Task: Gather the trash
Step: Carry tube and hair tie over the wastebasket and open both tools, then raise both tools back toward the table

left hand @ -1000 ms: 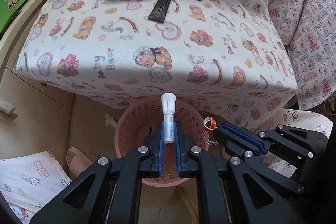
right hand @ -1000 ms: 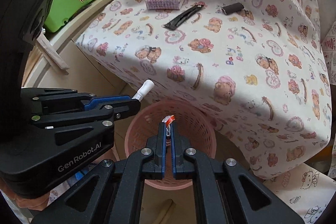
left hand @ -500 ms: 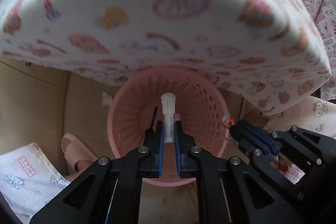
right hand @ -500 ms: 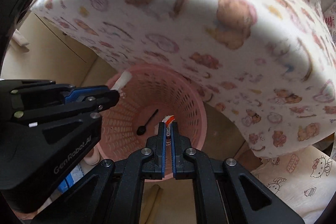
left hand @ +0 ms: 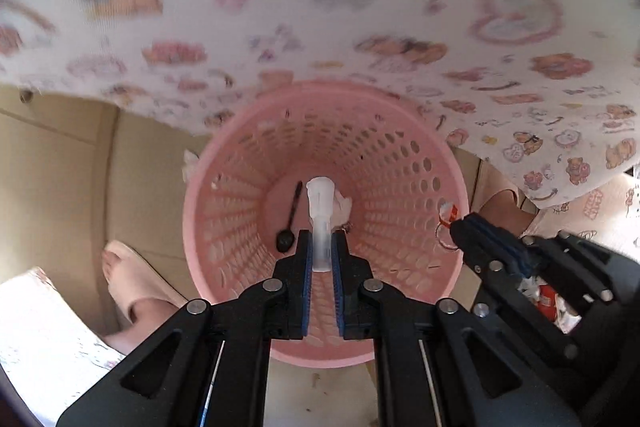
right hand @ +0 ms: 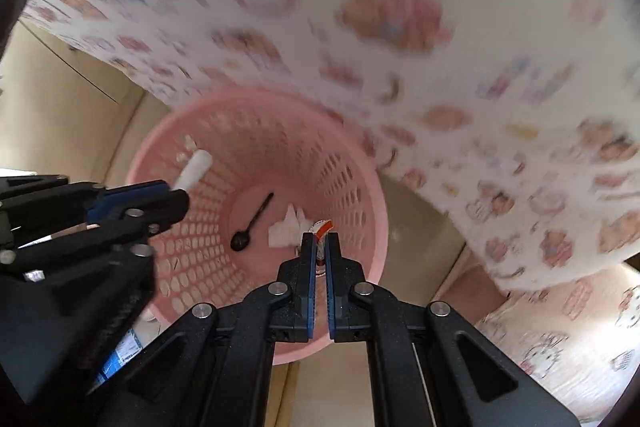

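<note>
Pink perforated basket on the floor at the edge of a patterned cloth, mouth up, directly below both tools; black spoon already inside; left gripper clamped on a white plastic tube, long axis pointing into the basket; right gripper pinching a small red-and-white scrap over the near wall
</note>
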{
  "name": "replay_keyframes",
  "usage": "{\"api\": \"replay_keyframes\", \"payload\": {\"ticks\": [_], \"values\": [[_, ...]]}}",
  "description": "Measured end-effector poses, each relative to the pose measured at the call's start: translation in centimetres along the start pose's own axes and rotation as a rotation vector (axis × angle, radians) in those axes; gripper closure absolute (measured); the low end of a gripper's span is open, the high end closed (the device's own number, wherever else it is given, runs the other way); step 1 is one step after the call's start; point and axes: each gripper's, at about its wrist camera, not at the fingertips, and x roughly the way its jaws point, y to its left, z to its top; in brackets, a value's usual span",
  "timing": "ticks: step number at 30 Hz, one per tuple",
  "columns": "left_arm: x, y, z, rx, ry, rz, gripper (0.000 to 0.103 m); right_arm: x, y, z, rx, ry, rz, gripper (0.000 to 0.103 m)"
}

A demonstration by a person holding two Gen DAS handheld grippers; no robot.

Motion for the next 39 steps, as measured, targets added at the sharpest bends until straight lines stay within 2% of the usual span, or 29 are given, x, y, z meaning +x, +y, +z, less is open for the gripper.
{"api": "replay_keyframes", "payload": {"ticks": [4, 8, 19, 20, 21, 22, 24, 31, 35, 39], "values": [[1.2, 0.5, 0.1, -0.003, 0.012, 0.031, 0.095, 1.9, -0.1, -0.1, 0.008, 0.056, -0.029, 0.098], [2.0, 1.0, 0.1, -0.014, 0.030, 0.040, 0.095, 2.4, -0.4, -0.3, 0.049, 0.084, -0.007, 0.098], [2.5, 1.5, 0.0, -0.036, 0.045, 0.046, 0.094, 2.0, -1.3, -0.1, 0.071, 0.078, 0.028, 0.098], [2.6, 1.7, 0.0, -0.045, 0.050, 0.049, 0.085, 2.0, -1.2, 0.0, 0.074, 0.077, 0.031, 0.097], [2.7, 1.9, 0.0, -0.055, 0.055, 0.054, 0.072, 1.9, -1.2, 0.0, 0.081, 0.076, 0.039, 0.091], [2.7, 2.1, 0.1, -0.065, 0.054, 0.056, 0.069, 1.8, -1.4, 0.1, 0.090, 0.077, 0.043, 0.088], [2.8, 2.4, 0.1, -0.077, 0.061, 0.064, 0.068, 1.8, -1.6, 0.2, 0.105, 0.076, 0.047, 0.079], [2.6, 2.9, 0.2, -0.095, 0.073, 0.057, 0.063, 1.9, -1.6, 0.5, 0.112, 0.087, 0.023, 0.077], [2.1, 2.7, 0.3, -0.094, 0.071, 0.088, 0.061, 1.5, -2.2, 0.7, 0.119, 0.069, -0.005, 0.055], [0.8, 2.8, 0.5, -0.103, 0.044, 0.122, 0.061, 0.6, -2.3, 1.0, 0.096, 0.029, -0.048, 0.055]]}}
